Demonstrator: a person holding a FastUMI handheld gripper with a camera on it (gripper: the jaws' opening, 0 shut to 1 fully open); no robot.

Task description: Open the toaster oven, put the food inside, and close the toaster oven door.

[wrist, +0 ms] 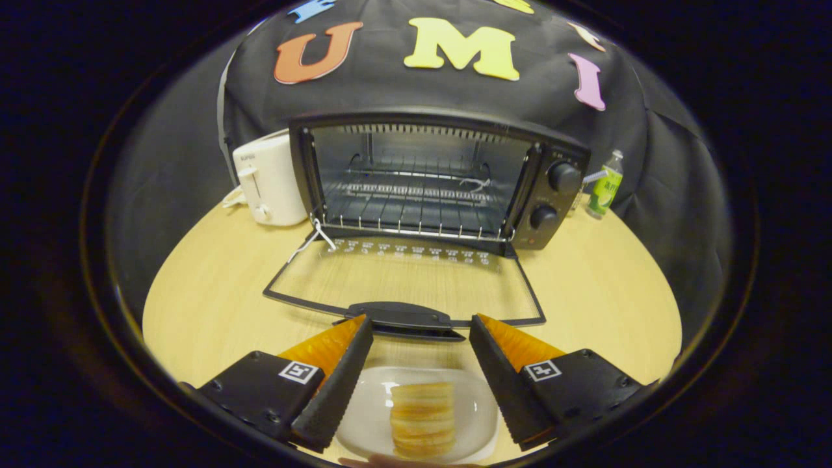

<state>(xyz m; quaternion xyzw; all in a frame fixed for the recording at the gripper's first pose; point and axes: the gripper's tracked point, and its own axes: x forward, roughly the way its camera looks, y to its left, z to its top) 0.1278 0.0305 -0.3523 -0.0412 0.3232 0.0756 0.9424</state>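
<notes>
A black toaster oven point(429, 182) stands at the back of the wooden table point(214, 292), its glass door point(403, 279) folded down flat toward me with the handle point(400, 318) nearest. A wire rack point(409, 195) shows inside the lit cavity. Below the fingers lies a white plate point(481, 416) bearing a stack of golden flat cakes point(422, 419). My gripper point(421, 328) is open, hovering above the plate, its fingertips apart just short of the door handle. Nothing is held between the fingers.
A white pop-up toaster point(270, 179) sits left of the oven with its cord trailing. A green bottle point(604, 185) stands to the oven's right. Bare tabletop stretches on both sides of the dropped door.
</notes>
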